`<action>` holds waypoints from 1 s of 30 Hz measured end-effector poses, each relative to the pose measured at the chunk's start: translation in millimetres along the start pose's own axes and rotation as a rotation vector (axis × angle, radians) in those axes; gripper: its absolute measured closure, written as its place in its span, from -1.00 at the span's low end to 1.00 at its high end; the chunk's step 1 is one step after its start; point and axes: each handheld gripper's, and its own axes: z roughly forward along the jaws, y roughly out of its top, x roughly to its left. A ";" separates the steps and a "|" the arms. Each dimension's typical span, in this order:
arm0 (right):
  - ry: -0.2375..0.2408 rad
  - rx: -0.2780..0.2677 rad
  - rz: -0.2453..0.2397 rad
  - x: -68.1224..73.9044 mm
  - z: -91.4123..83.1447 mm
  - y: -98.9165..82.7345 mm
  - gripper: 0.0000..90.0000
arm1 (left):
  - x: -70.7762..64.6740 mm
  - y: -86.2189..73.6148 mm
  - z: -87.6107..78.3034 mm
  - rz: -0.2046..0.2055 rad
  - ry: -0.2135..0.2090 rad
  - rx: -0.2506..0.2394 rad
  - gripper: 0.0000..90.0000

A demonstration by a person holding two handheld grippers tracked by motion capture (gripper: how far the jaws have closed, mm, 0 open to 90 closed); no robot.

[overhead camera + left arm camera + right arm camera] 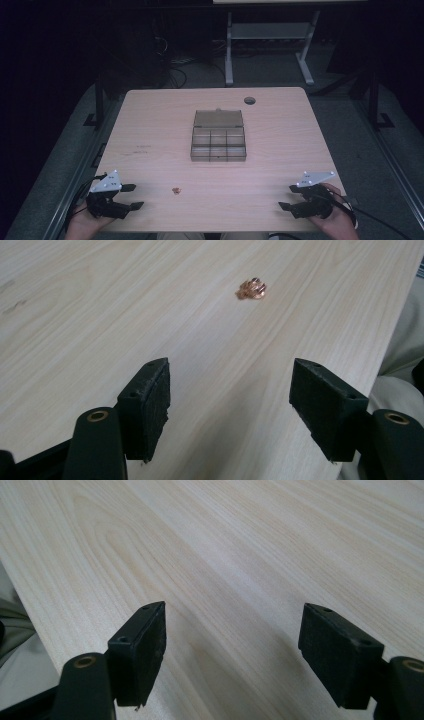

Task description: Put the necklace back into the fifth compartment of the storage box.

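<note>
1. Where the light falls, a pale wood-grain table (150, 130) takes up the middle of the high view, with a round cable hole (249, 100) near its far right corner and a few faint dark marks on its left part.
2. Around it the room is dim: grey carpet, dark cables on the floor at the far left, and the white metal legs of another desk (270, 45) beyond.
3. A clear compartment box (218, 136) sits at the table's centre, its lid open and standing at the back.
4. A small copper-coloured piece (176, 190) lies on bare wood near the front edge, well apart from the box.
5. The left gripper (133, 196) rests at the front left corner, jaws spread wide and holding nothing; in its own view the copper piece lies ahead of them, apart.
6. The right gripper (288, 196) rests at the front right corner, jaws likewise wide with only bare wood between them.
</note>
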 end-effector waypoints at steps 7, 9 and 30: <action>-0.002 -0.001 0.001 0.9 -0.6 -0.2 -0.40 | -1.8 9.9 8.6 0.043 -0.037 0.031 -0.23; -0.006 -0.006 0.002 2.5 -0.6 0.5 -0.40 | -2.5 14.9 12.4 0.065 -0.056 0.045 -0.22; -0.009 -0.003 -0.016 5.3 -2.4 0.4 -0.40 | -5.7 61.8 45.5 0.146 -0.134 0.090 -0.11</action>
